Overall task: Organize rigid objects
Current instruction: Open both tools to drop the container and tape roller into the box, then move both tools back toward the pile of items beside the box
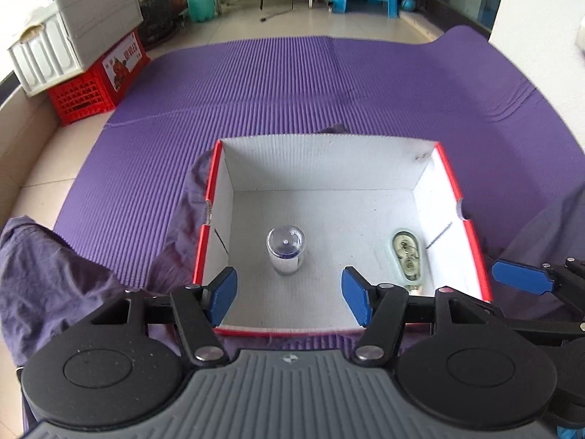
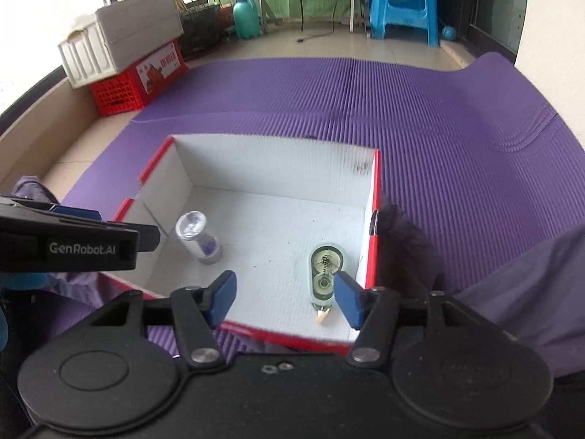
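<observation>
A white cardboard box with red outer walls [image 1: 449, 168] [image 2: 376, 190] sits open on the purple mat. Inside stands a small clear jar with a domed lid [image 1: 286, 249] [image 2: 199, 237] at the left. A see-through correction-tape dispenser [image 1: 407, 254] [image 2: 324, 267] lies flat at the right. My left gripper [image 1: 289, 298] hovers open above the box's near edge, nothing between its blue pads. My right gripper [image 2: 284, 300] is open too, above the near right of the box, the dispenser lying below and apart from its pads. The right gripper's blue finger [image 1: 519, 276] shows at the left view's right edge.
A ribbed purple mat [image 1: 292, 80] [image 2: 438, 117] covers the floor. Dark purple cloth [image 1: 47, 274] [image 2: 406, 252] lies bunched on both sides of the box. A white crate on a red crate [image 1: 91, 84] [image 2: 135, 73], a teal bottle [image 2: 246, 14] and a blue stool [image 2: 402, 0] stand far off.
</observation>
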Demonstrator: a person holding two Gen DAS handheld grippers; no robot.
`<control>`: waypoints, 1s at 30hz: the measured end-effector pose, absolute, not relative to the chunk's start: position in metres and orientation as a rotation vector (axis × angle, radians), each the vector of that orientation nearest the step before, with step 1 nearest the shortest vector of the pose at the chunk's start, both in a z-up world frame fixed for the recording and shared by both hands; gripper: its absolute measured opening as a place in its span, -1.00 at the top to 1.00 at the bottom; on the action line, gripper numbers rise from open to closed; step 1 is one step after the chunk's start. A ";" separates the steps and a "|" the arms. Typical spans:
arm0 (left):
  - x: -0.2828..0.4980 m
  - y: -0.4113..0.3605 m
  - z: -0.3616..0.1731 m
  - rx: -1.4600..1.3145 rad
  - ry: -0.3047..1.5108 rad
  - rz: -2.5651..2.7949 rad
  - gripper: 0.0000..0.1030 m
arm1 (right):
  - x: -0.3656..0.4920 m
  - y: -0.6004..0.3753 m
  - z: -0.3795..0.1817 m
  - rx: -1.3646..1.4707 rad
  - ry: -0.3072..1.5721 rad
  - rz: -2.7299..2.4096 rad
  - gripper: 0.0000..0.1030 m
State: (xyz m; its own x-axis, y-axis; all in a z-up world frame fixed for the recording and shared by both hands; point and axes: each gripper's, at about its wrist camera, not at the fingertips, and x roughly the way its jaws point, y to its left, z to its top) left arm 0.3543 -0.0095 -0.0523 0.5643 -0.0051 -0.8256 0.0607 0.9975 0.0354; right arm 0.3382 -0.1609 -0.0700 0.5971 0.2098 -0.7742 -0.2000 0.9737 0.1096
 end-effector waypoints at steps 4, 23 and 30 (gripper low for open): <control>0.329 -0.008 -0.034 0.062 0.935 -0.048 -0.22 | 0.312 -0.162 -0.052 0.026 0.864 0.260 -0.25; 0.216 -0.005 0.003 0.057 0.821 -0.093 -0.46 | 0.208 -0.166 -0.013 0.043 0.754 0.336 -0.51; 0.183 -0.005 0.002 0.055 0.799 -0.107 -0.47 | 0.175 -0.163 -0.012 0.020 0.723 0.359 -0.67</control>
